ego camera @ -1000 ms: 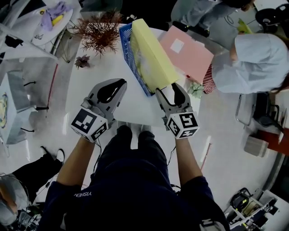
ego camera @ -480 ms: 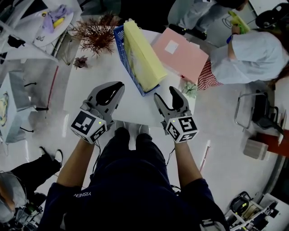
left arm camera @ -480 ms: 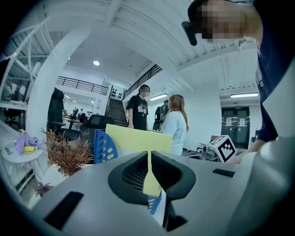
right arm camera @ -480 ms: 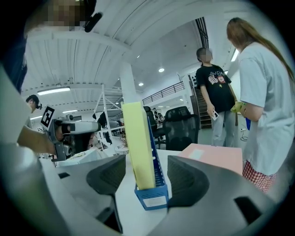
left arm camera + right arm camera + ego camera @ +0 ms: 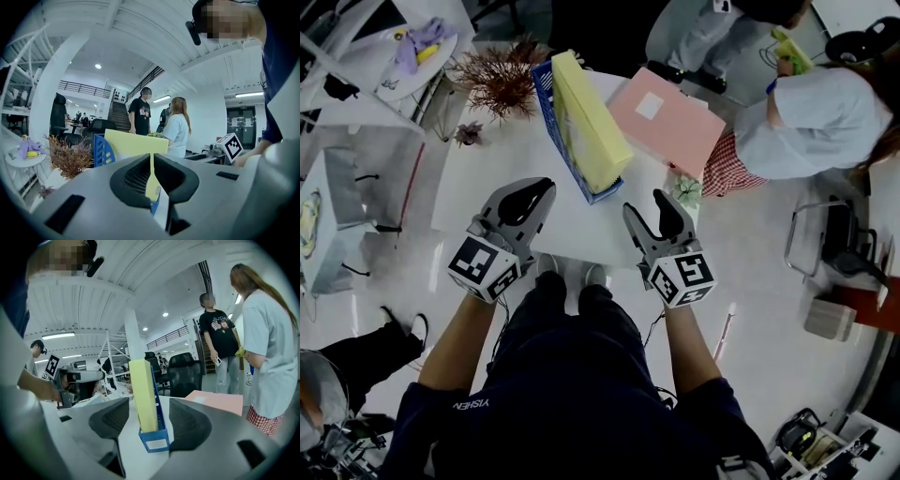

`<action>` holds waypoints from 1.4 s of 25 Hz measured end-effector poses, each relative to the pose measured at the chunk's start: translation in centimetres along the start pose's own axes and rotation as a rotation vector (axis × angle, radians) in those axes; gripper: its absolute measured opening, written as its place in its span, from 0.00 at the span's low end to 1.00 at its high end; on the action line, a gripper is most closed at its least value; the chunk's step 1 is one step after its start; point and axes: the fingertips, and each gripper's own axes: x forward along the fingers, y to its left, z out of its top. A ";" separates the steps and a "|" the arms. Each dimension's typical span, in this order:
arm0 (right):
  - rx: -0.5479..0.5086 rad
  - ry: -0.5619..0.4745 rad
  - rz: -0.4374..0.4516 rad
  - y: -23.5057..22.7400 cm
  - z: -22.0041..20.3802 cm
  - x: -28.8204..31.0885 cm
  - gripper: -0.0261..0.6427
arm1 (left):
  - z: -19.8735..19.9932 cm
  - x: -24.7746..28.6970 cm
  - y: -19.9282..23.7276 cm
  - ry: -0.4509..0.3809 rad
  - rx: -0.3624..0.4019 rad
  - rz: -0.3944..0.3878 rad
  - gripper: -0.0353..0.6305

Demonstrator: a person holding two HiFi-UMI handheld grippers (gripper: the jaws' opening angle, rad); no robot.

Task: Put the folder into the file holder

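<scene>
I count two grippers in my hands, left gripper (image 5: pixel 540 187) and right gripper (image 5: pixel 647 208), one yellow folder (image 5: pixel 586 117), one blue file holder (image 5: pixel 558 141), one pink folder (image 5: pixel 666 117), one white table (image 5: pixel 502 155), one dried plant (image 5: pixel 499 80), two bystanders, one in black (image 5: pixel 219 329), one in white (image 5: pixel 269 352).

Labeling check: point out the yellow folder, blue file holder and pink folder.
yellow folder (image 5: pixel 592 112), head view, upper edge.
blue file holder (image 5: pixel 147 435), right gripper view, near end wall.
pink folder (image 5: pixel 680 127), head view, cover centre.

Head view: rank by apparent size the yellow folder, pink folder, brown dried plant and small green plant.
Pink flat folder and upright yellow folder: too alike to rank.
Then spiky brown dried plant.
Smallest: small green plant.
</scene>
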 end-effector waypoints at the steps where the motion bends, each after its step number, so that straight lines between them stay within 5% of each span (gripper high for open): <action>1: 0.000 -0.003 0.004 0.0 0.2 -0.2 0.44 | 0.0 0.0 -0.1 0.001 0.001 0.001 0.12; 35: -0.022 -0.079 0.136 3.4 4.7 -1.1 0.20 | 0.9 -1.0 -0.7 -0.023 0.008 0.045 0.12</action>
